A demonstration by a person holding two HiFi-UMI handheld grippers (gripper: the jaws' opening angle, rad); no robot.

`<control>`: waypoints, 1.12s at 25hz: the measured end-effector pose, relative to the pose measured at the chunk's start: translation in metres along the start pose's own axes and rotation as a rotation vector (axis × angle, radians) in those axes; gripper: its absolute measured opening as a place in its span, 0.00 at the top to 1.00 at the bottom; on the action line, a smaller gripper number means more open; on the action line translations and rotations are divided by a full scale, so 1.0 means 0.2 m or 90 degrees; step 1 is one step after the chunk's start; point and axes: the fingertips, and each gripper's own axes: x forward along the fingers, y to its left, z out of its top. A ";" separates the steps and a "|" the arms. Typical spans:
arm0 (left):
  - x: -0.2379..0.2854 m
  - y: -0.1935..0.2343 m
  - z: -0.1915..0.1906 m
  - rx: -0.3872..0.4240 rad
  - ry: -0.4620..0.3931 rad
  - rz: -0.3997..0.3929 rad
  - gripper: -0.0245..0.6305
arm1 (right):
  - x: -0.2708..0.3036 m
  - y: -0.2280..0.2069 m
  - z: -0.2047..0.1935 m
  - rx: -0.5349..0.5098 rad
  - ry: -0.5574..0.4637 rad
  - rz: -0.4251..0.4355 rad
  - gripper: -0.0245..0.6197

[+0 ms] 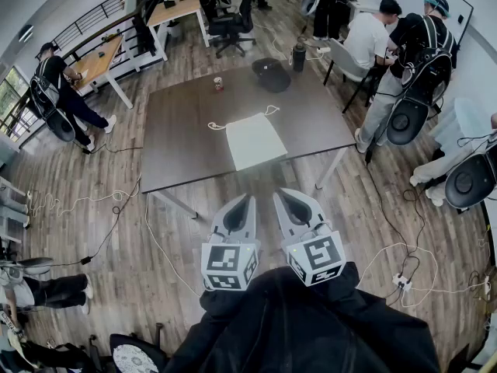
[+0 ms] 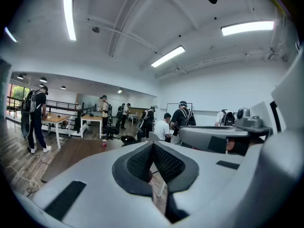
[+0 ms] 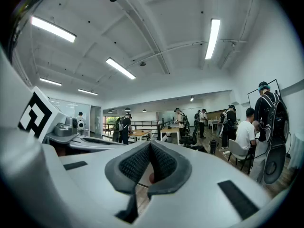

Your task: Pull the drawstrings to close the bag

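Bright, even light pouring from ceiling strips (image 2: 69,18), only soft shadows on the table (image 1: 186,123); fisheye bends every edge (corners go black), nearest surfaces blur slightly.

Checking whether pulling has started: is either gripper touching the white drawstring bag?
No; the left gripper and right gripper both hover short of the table where the white drawstring bag lies.

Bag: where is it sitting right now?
Head view: the white bag lies flat on the dark table, near its front edge, drawstrings toward the far side.
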 end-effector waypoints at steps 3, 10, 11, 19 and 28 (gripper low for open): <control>-0.01 0.01 -0.01 0.000 -0.001 -0.001 0.91 | 0.00 0.01 0.00 0.005 0.002 -0.009 0.93; -0.03 0.04 -0.02 -0.008 0.002 -0.001 0.91 | 0.01 0.06 -0.01 0.008 -0.003 0.003 0.93; -0.04 0.05 -0.03 -0.009 0.003 -0.001 0.91 | 0.01 0.07 -0.01 0.006 -0.002 0.005 0.93; -0.08 0.12 -0.09 -0.024 0.018 0.002 0.91 | 0.06 0.13 -0.11 0.010 0.043 0.001 0.93; -0.16 0.27 -0.21 -0.041 0.045 0.005 0.91 | 0.14 0.30 -0.22 0.005 0.082 0.014 0.93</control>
